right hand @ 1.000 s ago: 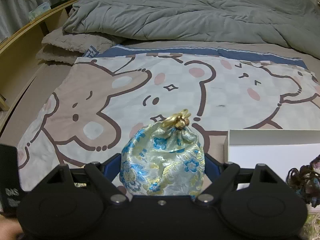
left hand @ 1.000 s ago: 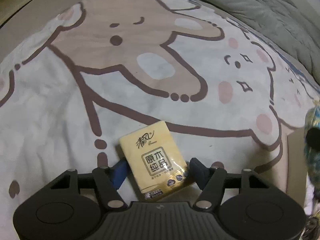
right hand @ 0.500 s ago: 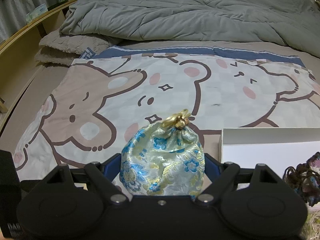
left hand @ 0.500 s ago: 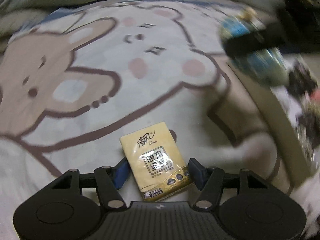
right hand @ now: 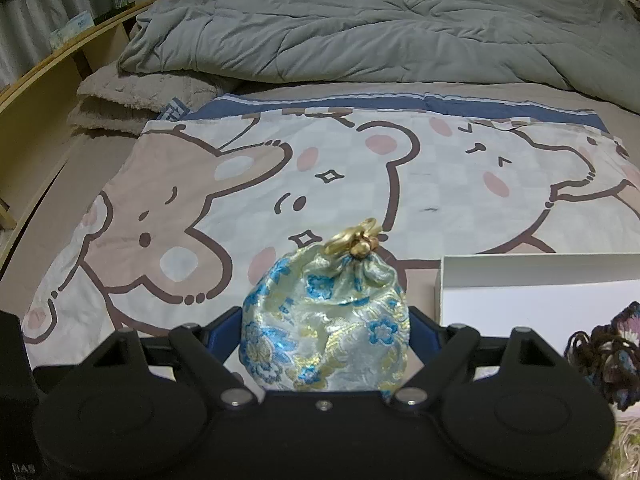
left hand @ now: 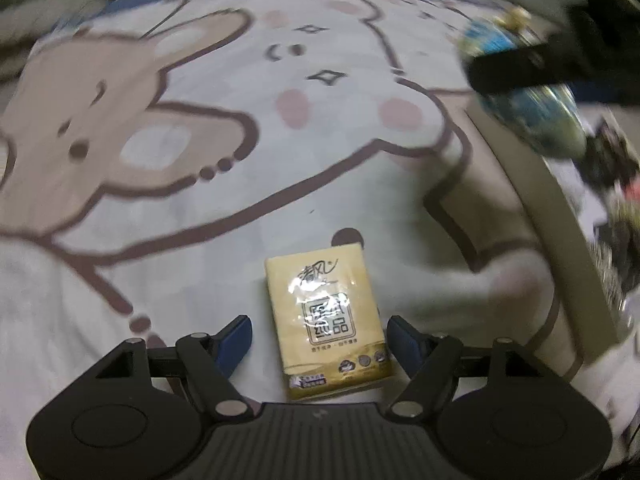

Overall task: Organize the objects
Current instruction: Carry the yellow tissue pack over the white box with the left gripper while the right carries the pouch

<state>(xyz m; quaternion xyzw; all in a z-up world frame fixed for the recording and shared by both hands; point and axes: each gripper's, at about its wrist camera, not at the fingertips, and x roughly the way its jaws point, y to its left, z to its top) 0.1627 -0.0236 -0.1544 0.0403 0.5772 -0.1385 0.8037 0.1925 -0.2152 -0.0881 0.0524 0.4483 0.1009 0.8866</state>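
A yellow tissue pack (left hand: 326, 320) lies flat on the cartoon-bear bedsheet (left hand: 200, 240). My left gripper (left hand: 318, 330) points down over it. Its jaws are opening, and the blue fingers (left hand: 236, 334) stand a little clear of the pack on both sides. My right gripper (right hand: 324, 320) is shut on a blue-and-gold brocade drawstring pouch (right hand: 320, 304), held upright with its gold knot on top. The left wrist view shows that pouch (left hand: 532, 120) blurred at the upper right. A white box (right hand: 540, 292) sits just right of the pouch.
The white box holds a dark crocheted item (right hand: 600, 356). A rumpled grey duvet (right hand: 360, 28) covers the far side of the bed, with a folded beige blanket (right hand: 132, 96) and a wooden shelf (right hand: 60, 60) at the left. A black object (right hand: 12, 360) stands at the lower left.
The left wrist view has rolled, bringing the pouch and box into sight at the right. The left jaws have spread away from the tissue pack. The right gripper and pouch have stayed still.
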